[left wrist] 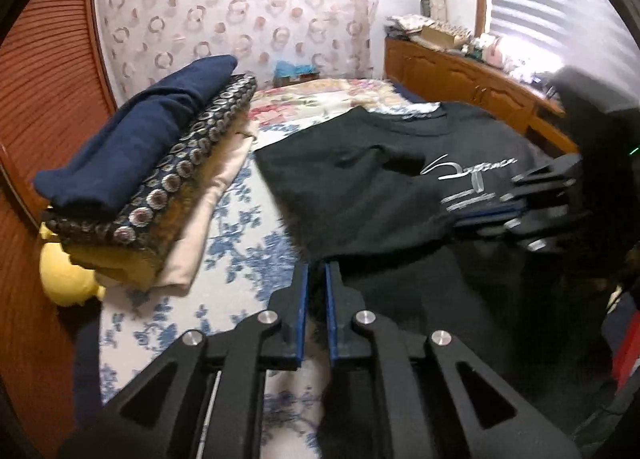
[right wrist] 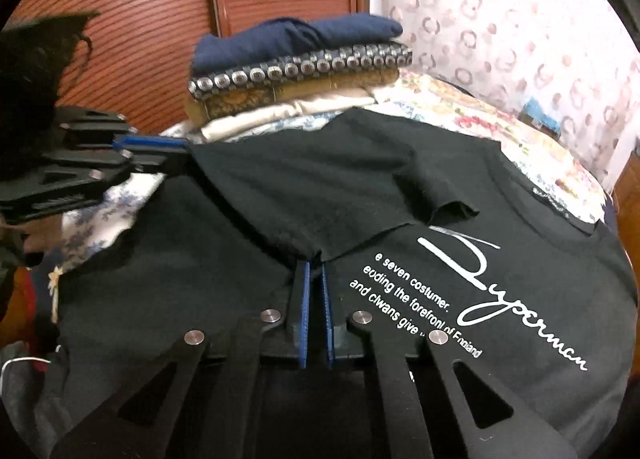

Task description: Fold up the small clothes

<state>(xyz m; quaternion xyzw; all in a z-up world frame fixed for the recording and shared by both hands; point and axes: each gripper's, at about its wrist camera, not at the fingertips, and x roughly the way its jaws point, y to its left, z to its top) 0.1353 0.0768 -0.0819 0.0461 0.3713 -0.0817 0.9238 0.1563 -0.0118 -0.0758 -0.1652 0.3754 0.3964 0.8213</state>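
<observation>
A black T-shirt [left wrist: 360, 183] with white lettering lies on the bed; it also fills the right wrist view [right wrist: 320, 187]. Its left side and sleeve are folded over onto the chest. My left gripper [left wrist: 316, 271] is shut on the shirt's near left edge. My right gripper [right wrist: 315, 265] is shut on the folded flap's edge beside the lettering. The right gripper also shows in the left wrist view [left wrist: 464, 215], and the left gripper in the right wrist view [right wrist: 184, 153], each pinching black cloth.
A stack of folded clothes [left wrist: 152, 183], navy on top, sits left of the shirt, seen also from the right [right wrist: 296, 63]. The bed has a blue-flowered sheet [left wrist: 240, 251]. A wooden wardrobe [right wrist: 160, 19] stands behind; a wooden cabinet [left wrist: 460, 75] at right.
</observation>
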